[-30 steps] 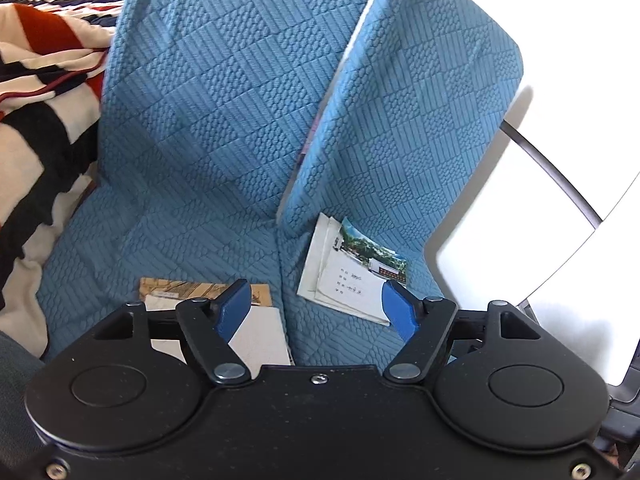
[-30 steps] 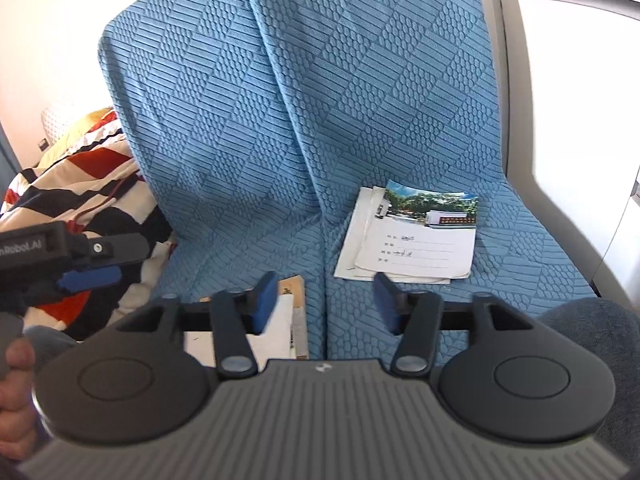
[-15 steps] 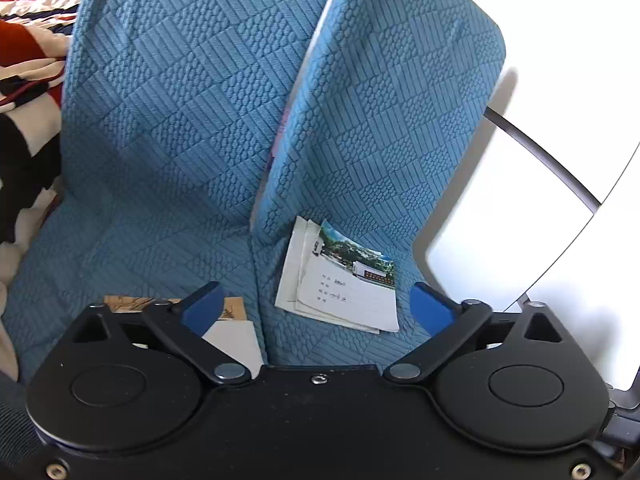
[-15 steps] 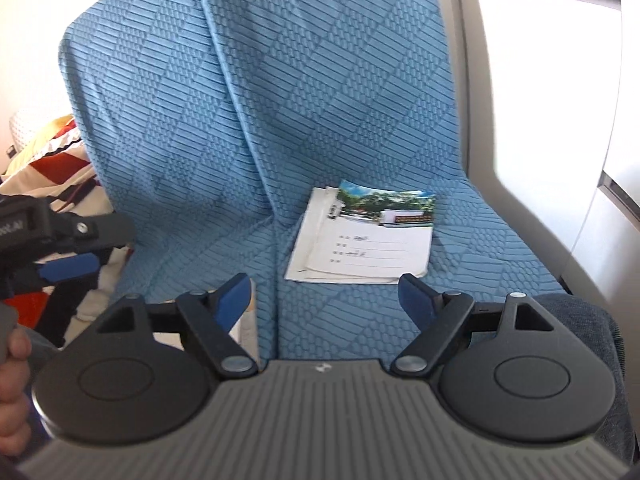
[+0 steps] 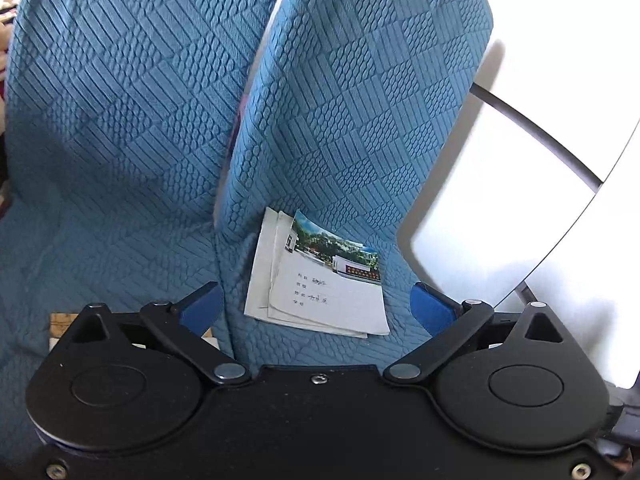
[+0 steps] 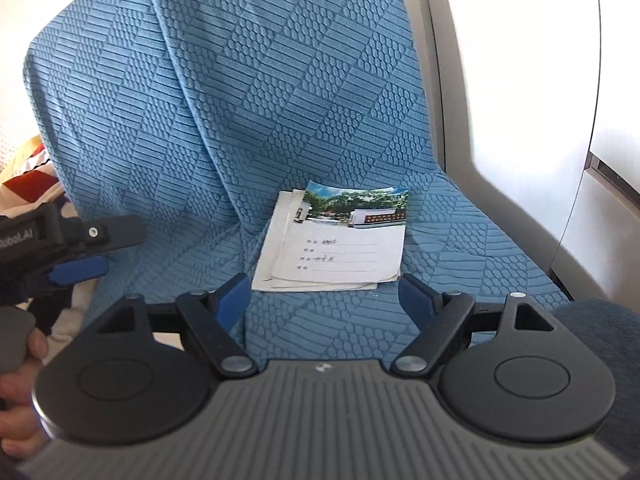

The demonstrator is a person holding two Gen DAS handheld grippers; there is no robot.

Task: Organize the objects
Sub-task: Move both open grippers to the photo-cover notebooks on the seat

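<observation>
Blue pads tip both claws, and both stand spread with nothing between them. In the left wrist view the left gripper (image 5: pixel 316 306) fills the lower half of the frame, its black linkage arms splayed wide and its pads well apart, released. Just past the gap, slightly right of centre, lies the stack of booklets (image 5: pixel 320 280) on the seat cushion (image 5: pixel 288 344); the top booklet has a colour photo of a building and trees across its upper edge and handwritten lines on white below. Several sheets fan out beneath it to the left. The pads do not touch the stack. At the lower left of that frame, mostly hidden behind the claw's body, a corner of a tan card or book (image 5: pixel 60 318) shows on the neighbouring seat.

In the right wrist view the right gripper (image 6: pixel 322 296) is likewise released, pads apart at either side of the stack's near edge, which sits at centre frame without contact that I can see. The left claw enters at the middle left there, held by a hand (image 6: pixel 18 396) at the lower left edge. Textured blue seat backs (image 6: pixel 280 80) rise behind, with a striped blanket (image 6: pixel 32 172) at far left and a bright white panel (image 6: pixel 520 80) at right.
</observation>
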